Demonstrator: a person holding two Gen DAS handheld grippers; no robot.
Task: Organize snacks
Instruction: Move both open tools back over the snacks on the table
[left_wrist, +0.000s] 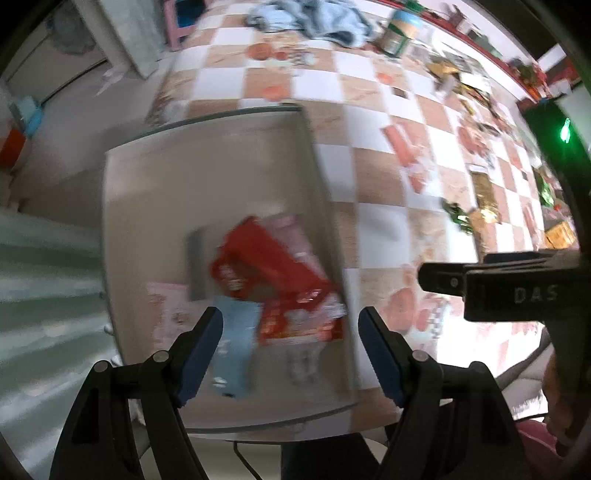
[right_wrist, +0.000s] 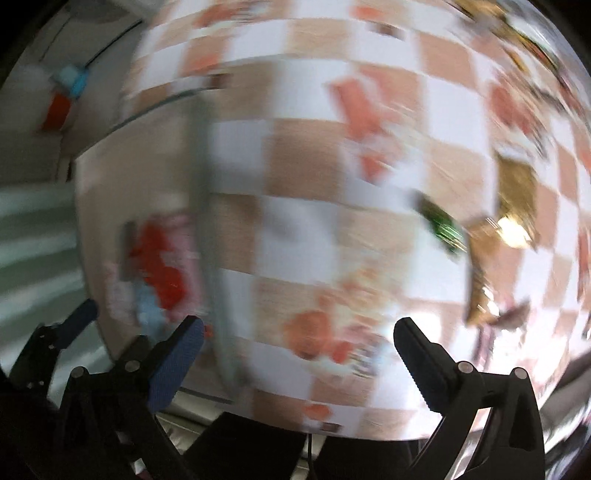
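Note:
A grey tray (left_wrist: 207, 155) sits at the table's left end and holds red snack packets (left_wrist: 273, 273), a pale blue packet (left_wrist: 236, 343) and a pink one (left_wrist: 166, 310). My left gripper (left_wrist: 290, 350) is open and empty, hovering above the tray's near end. My right gripper (right_wrist: 299, 354) is open and empty over the checkered cloth, right of the tray (right_wrist: 155, 177); it shows in the left wrist view (left_wrist: 491, 280). A green packet (right_wrist: 443, 225) and gold packets (right_wrist: 513, 195) lie ahead to its right. The right view is heavily blurred.
The checkered tablecloth (left_wrist: 369, 177) carries several loose snack packets along the right (left_wrist: 480, 192). A tin (left_wrist: 399, 29) and blue cloth (left_wrist: 317, 18) lie at the far end. The floor lies left of the table.

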